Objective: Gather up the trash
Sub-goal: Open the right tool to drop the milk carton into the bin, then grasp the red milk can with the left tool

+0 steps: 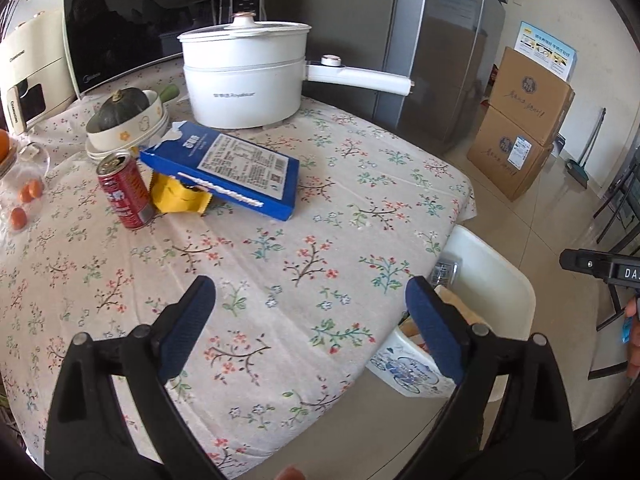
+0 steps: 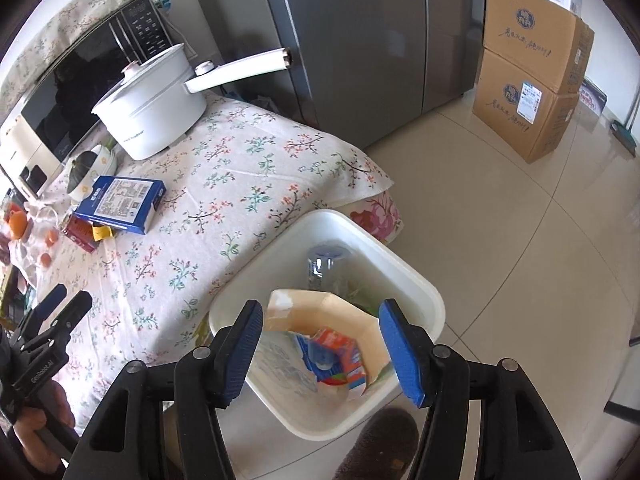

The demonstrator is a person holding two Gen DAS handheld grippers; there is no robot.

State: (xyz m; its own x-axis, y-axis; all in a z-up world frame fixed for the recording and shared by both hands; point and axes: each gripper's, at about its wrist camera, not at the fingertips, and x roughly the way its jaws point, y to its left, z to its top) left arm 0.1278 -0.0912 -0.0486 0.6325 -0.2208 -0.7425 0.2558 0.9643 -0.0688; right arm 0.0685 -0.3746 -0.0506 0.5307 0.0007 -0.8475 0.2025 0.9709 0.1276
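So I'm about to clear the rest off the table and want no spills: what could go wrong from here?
The blue carton lies propped on the yellow wrapper, right by the red can; pulling any one may shift the others or tip the can. The can's top looks opened, so leftover liquid might spill. The white bin already holds bulky cardboard, so added trash may sit high or slide out.

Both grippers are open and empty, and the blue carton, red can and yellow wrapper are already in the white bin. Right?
No. In the left wrist view the blue carton, red can and yellow wrapper lie on the table, not in the white bin. Both grippers are open, empty.
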